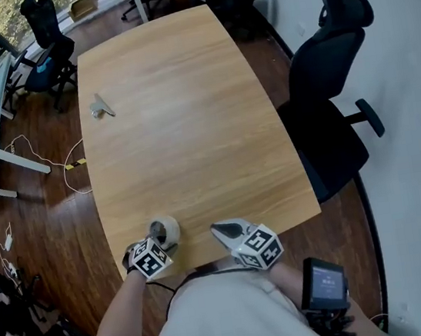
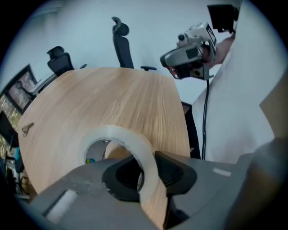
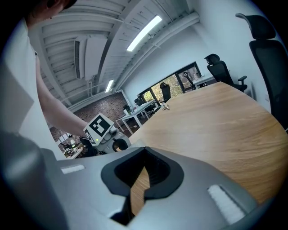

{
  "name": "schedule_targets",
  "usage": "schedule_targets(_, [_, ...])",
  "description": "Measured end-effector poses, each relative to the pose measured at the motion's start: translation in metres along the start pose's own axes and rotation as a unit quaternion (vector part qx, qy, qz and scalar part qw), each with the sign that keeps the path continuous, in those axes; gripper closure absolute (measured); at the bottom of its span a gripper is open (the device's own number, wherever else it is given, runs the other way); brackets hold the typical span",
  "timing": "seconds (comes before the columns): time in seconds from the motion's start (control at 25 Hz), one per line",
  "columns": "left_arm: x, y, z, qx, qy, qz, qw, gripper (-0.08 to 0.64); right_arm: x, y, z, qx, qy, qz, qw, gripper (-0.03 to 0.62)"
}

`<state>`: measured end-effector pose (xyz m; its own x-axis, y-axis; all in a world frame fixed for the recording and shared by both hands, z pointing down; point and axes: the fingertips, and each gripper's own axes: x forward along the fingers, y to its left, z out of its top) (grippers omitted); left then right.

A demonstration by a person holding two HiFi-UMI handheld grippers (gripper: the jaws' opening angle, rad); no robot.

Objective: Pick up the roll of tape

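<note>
The head view looks steeply down from above the person and takes in the whole tabletop (image 1: pixel 189 127), with the left gripper (image 1: pixel 158 239) and right gripper (image 1: pixel 218 230) at its near edge. The left gripper view sits just behind its own jaws, close on the tape (image 2: pixel 135 139). It faces across the tabletop to a chair (image 2: pixel 122 45), the right gripper at upper right. The right gripper view looks low along the tabletop toward the windows (image 3: pixel 168 85), the left gripper at its left. All three share the tabletop.
</note>
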<state>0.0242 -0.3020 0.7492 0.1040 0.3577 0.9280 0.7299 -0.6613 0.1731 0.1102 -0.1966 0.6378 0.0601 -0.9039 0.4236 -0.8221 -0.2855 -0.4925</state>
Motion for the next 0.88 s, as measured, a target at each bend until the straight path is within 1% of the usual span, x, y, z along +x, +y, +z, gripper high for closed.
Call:
schedule_targets(0.08, [-0.007, 0.000, 0.011, -0.040, -0.039, 0.005, 0.9985, 0.457, -0.002, -0.004, 0.003, -0.003, -0.002, 0.002, 1.000, 0.586])
schedule_targets(0.16, [-0.016, 0.000, 0.026, -0.076, -0.085, 0.014, 0.9934, 0.457, -0.004, -0.009, 0.007, -0.007, -0.004, 0.004, 1.000, 0.586])
schedule_targets(0.24, [-0.027, -0.001, 0.041, -0.113, -0.135, 0.023, 0.9841, 0.457, -0.005, -0.014, 0.012, -0.015, -0.004, 0.006, 1.000, 0.585])
schedule_targets(0.36, [-0.045, -0.003, 0.062, -0.151, -0.207, 0.041, 0.9659, 0.457, -0.007, -0.018, 0.020, -0.032, -0.005, 0.011, 0.999, 0.586])
schedule_targets(0.44, [-0.059, -0.004, 0.078, -0.172, -0.255, 0.057, 0.9498, 0.457, -0.010, -0.022, 0.028, -0.048, -0.007, 0.016, 0.999, 0.586])
schedule_targets(0.6, [-0.088, -0.005, 0.100, -0.211, -0.343, 0.093, 0.9105, 0.457, -0.021, -0.024, 0.046, -0.087, -0.017, 0.028, 0.996, 0.586])
schedule_targets(0.76, [-0.117, -0.008, 0.113, -0.237, -0.410, 0.126, 0.8719, 0.456, -0.034, -0.019, 0.067, -0.123, -0.033, 0.052, 0.991, 0.585])
schedule_targets(0.88, [-0.137, -0.015, 0.122, -0.244, -0.444, 0.152, 0.8484, 0.456, -0.044, -0.012, 0.082, -0.143, -0.046, 0.071, 0.986, 0.586])
